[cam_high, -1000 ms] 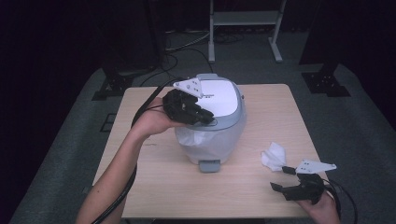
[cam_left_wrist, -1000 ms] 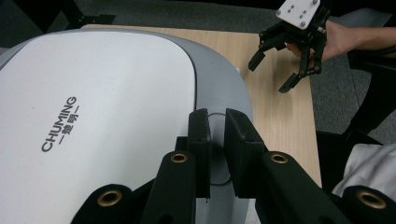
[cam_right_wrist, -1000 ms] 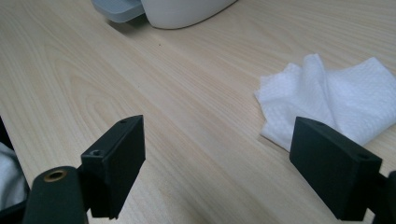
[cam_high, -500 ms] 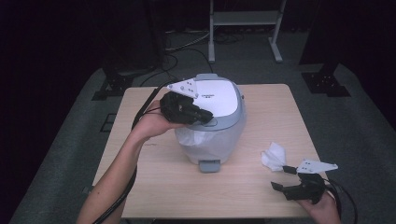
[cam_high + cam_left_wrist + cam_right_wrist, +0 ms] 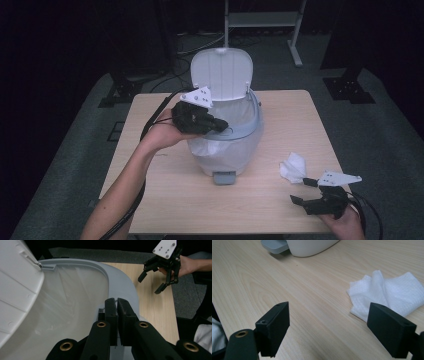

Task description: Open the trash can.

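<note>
A small white bin (image 5: 225, 150) with a clear liner stands mid-table, its lid (image 5: 221, 75) swung up and back. My left gripper (image 5: 222, 125) is shut with nothing between its jaws, and its tips hang over the bin's grey rim (image 5: 122, 282) at the left side. In the left gripper view the same gripper (image 5: 117, 301) points across the open mouth, with the raised lid (image 5: 17, 290) at the left. A crumpled white tissue (image 5: 294, 167) lies on the table at front right. My right gripper (image 5: 301, 191) stands open just short of it; the tissue (image 5: 387, 292) lies ahead of the wide-open jaws (image 5: 329, 315).
The bin's grey foot pedal (image 5: 224, 177) sticks out toward the front edge. The wooden table (image 5: 150, 200) is bare at front left. A metal stand (image 5: 260, 20) and dark equipment feet sit on the floor beyond the table. The right gripper (image 5: 149, 285) shows far off in the left gripper view.
The bin lid, shut a second ago, now stands open. My left gripper has shifted from the lid top to the rim. The right gripper has stayed in place.
</note>
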